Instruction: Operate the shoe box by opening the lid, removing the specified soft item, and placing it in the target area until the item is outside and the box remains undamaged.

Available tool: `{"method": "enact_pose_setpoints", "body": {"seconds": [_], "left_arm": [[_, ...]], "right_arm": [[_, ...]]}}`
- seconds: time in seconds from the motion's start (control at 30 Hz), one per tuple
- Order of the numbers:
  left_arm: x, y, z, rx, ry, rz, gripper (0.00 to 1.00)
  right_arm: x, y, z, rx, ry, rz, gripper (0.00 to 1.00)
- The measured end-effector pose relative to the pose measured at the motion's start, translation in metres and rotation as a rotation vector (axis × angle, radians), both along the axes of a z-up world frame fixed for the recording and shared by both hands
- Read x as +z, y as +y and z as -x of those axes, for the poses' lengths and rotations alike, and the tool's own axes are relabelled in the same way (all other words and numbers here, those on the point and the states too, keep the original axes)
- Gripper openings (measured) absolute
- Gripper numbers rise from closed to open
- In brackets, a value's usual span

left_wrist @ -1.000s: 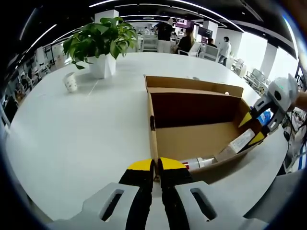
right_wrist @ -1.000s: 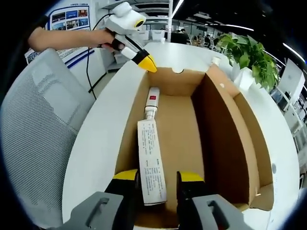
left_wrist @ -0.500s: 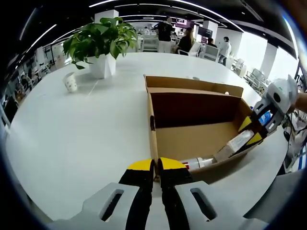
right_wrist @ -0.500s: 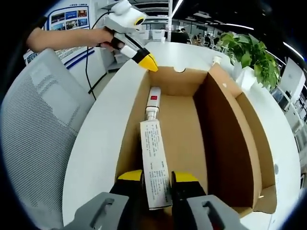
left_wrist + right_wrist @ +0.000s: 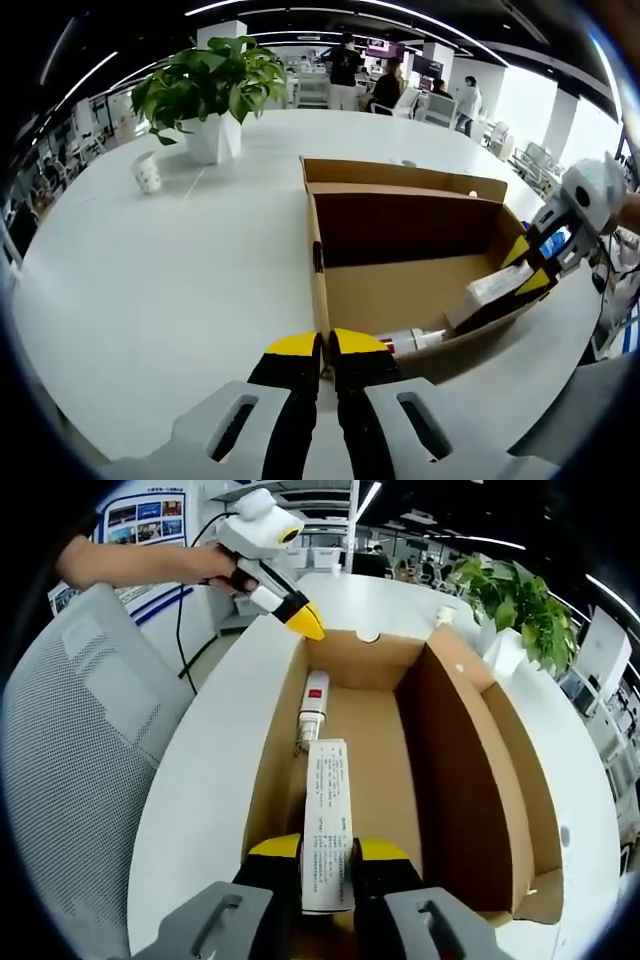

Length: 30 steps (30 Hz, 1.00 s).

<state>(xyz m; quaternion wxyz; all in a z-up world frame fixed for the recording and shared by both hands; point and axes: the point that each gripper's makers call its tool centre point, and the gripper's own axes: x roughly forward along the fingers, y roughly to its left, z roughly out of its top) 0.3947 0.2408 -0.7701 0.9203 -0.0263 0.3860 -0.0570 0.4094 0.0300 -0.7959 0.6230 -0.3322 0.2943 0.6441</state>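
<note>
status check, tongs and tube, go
Left tongs shut on box wall. Right tongs shut on tube, raised inside box. Nothing blocking.

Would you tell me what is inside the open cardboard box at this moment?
Inside the cardboard box lies a white tube, its printed flat end clamped in the right gripper and its cap end near the far wall. The tube covers the floor beneath it; the near corners are hidden.
</note>
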Motion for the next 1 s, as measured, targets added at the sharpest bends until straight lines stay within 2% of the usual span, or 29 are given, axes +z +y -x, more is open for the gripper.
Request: {"method": "enact_pose_setpoints", "body": {"seconds": [0.43, 1.0], "left_arm": [[0.000, 0.000, 0.000, 0.000, 0.000, 0.001, 0.02], [0.000, -0.001, 0.000, 0.002, -0.002, 0.003, 0.02]], "right_arm": [[0.021, 0.003, -0.005, -0.017, -0.018, -0.041, 0.14], [0.065, 0.004, -0.008, 0.000, -0.055, -0.105, 0.14]]}}
